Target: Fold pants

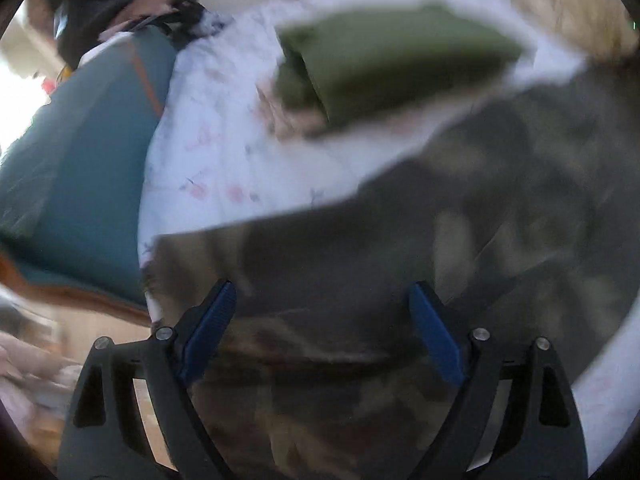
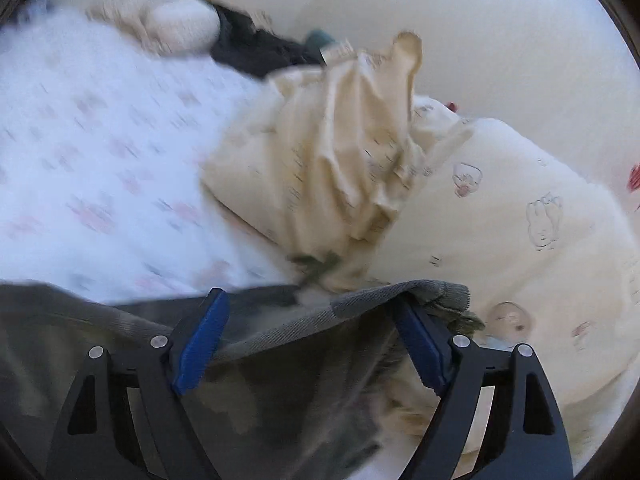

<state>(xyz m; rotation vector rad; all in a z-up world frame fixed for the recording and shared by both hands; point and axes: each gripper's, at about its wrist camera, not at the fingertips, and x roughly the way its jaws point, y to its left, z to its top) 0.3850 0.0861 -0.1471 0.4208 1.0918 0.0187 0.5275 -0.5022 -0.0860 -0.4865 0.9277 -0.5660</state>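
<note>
Before you: a folded olive-green garment (image 1: 384, 64) lies on the white floral bedsheet (image 1: 208, 152); a crumpled cream cloth (image 2: 332, 168) rests beside a cartoon-print pillow (image 2: 520, 216).

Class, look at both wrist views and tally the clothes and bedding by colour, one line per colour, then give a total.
Camouflage: 1, the camouflage pants
Green: 1, the folded green garment
Cream: 1, the crumpled cream cloth
Dark: 1, the dark garment
White floral: 1, the bedsheet
Total: 5

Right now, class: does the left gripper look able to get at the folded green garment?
Probably yes: the left gripper stands open, and only flat camouflage pants and floral sheet lie before the folded green garment.
</note>
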